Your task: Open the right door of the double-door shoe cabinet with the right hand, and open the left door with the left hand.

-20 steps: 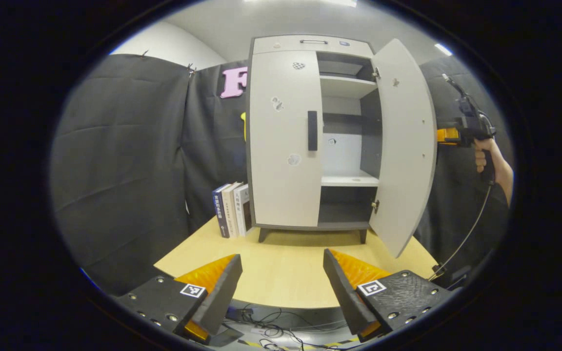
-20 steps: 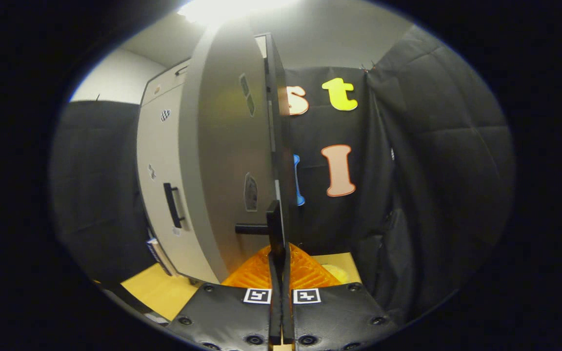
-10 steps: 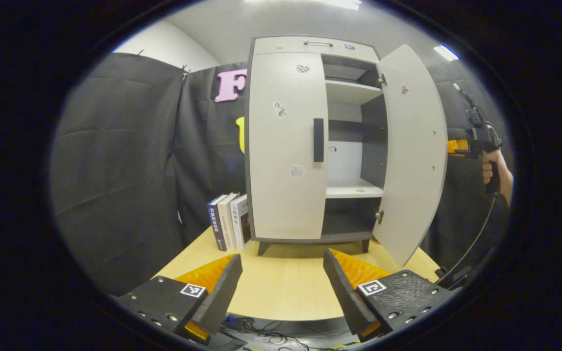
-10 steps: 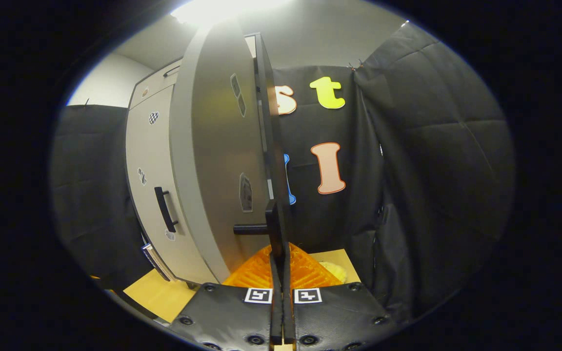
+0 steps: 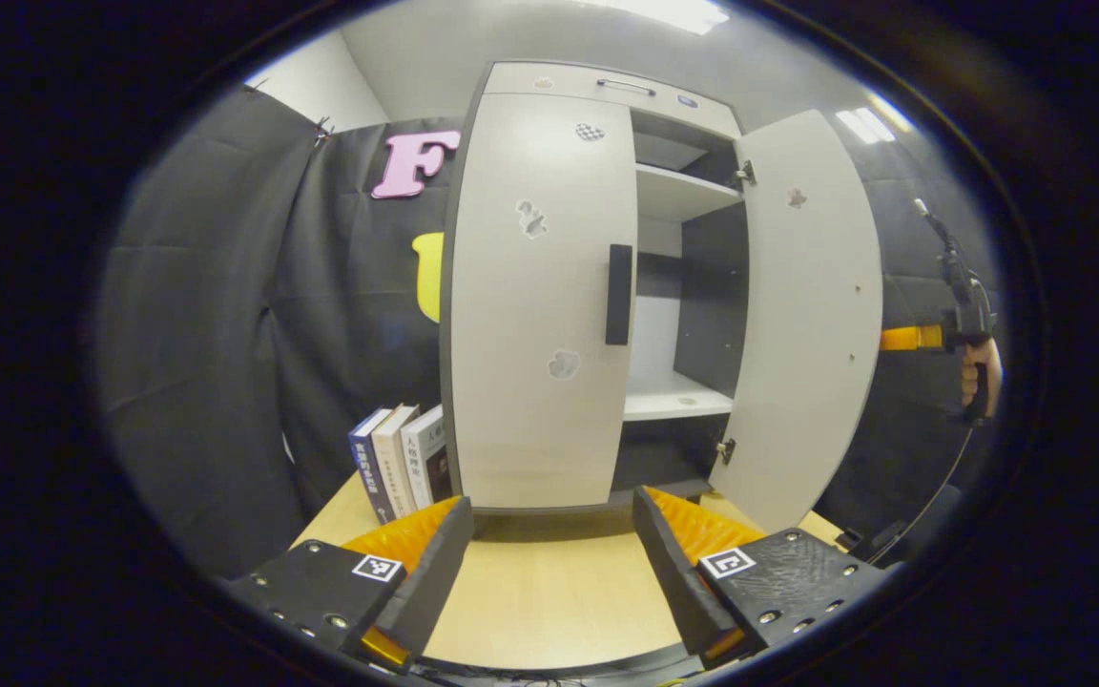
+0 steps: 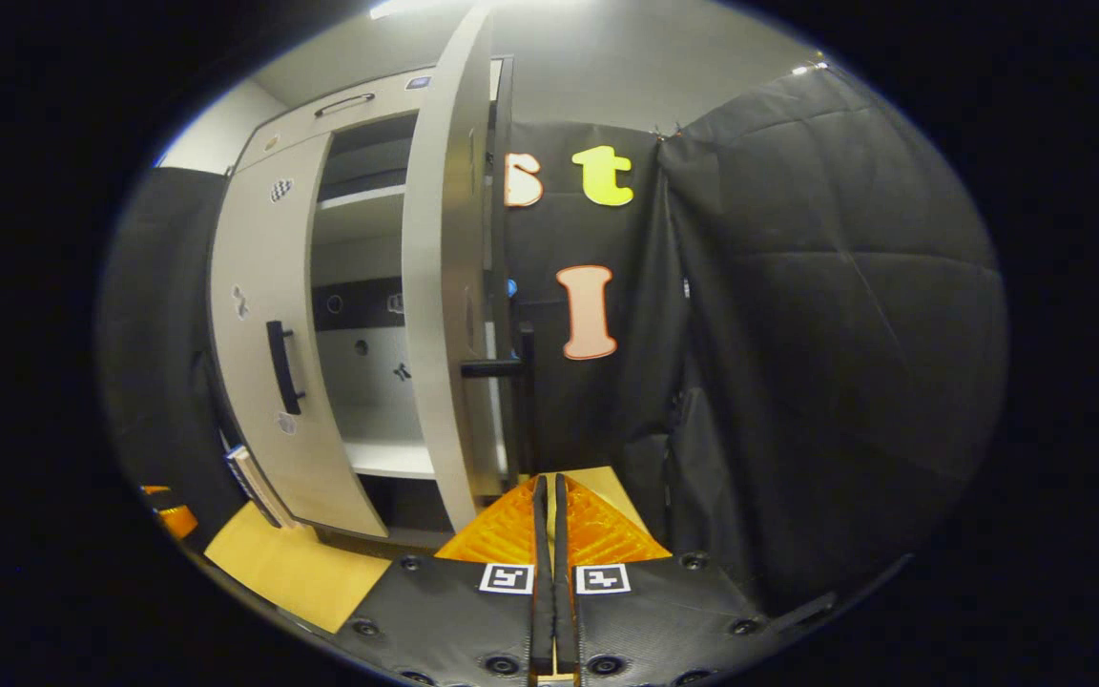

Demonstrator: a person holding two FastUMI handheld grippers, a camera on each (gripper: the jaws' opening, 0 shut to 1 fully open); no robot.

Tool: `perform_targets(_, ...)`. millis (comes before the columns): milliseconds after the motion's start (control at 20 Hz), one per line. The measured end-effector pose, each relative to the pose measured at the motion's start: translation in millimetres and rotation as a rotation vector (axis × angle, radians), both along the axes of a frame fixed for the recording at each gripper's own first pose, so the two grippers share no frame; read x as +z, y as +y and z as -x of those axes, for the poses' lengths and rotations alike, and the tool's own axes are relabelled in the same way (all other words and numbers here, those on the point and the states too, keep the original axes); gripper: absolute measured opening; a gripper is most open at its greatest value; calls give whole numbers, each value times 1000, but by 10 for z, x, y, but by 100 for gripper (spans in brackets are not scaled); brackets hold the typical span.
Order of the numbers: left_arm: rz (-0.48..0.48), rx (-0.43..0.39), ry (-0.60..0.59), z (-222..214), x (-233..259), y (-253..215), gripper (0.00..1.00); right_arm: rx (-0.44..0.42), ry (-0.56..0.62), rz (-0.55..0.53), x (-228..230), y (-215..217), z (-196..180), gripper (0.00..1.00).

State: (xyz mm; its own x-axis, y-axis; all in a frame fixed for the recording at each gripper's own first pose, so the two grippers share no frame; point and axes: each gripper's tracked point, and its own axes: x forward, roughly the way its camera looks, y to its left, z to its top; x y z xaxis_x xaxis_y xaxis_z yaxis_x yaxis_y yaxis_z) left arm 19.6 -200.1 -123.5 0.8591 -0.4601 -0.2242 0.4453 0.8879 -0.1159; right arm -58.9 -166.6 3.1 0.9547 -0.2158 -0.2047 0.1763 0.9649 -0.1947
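The shoe cabinet stands on the table with its left door [image 5: 540,305] shut and its right door [image 5: 807,315] swung wide open, so the shelves show. My left gripper [image 5: 552,503] is open and low in front of the left door, well below that door's black handle [image 5: 618,294]. My right gripper [image 6: 548,482] is shut, and light shows through the slit between its fingers. The right door's handle [image 6: 525,382] stands just beyond the tips and slightly left, not between them. In the left gripper view the right gripper [image 5: 907,338] sits at the open door's outer edge, held by a hand [image 5: 979,377].
Three books [image 5: 397,458] lean against the cabinet's left side on the wooden table [image 5: 549,601]. Black cloth walls close in on both sides and behind. A cable hangs from the right gripper toward the table's right corner.
The right door has swung further open. The right gripper, shut on the door's handle before, now sits back from it. The left gripper has moved closer to the cabinet.
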Motion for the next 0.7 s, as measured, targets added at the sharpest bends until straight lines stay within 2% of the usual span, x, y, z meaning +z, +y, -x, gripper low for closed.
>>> perform_targets(100,10,-42,-17,-241,70,-105,98,-60,6,8,-22,-105,197,0)
perform_targets(200,16,-79,-51,-446,192,-261,98,-130,-10,-3,23,-282,406,2)
perform_targets(300,17,-100,-86,-644,323,-419,97,-205,-44,-5,87,-491,591,0)
perform_targets(400,28,-110,-111,-823,458,-619,96,-264,-71,1,156,-694,717,2)
perform_targets(450,38,-105,-116,-916,535,-713,95,-286,-79,-2,184,-787,731,0)
perform_targets(500,53,-104,-119,-992,591,-810,96,-301,-86,-2,208,-863,730,6)
perform_targets(700,70,-80,-176,-1300,932,-1115,98,-347,-110,2,245,-1196,572,3)
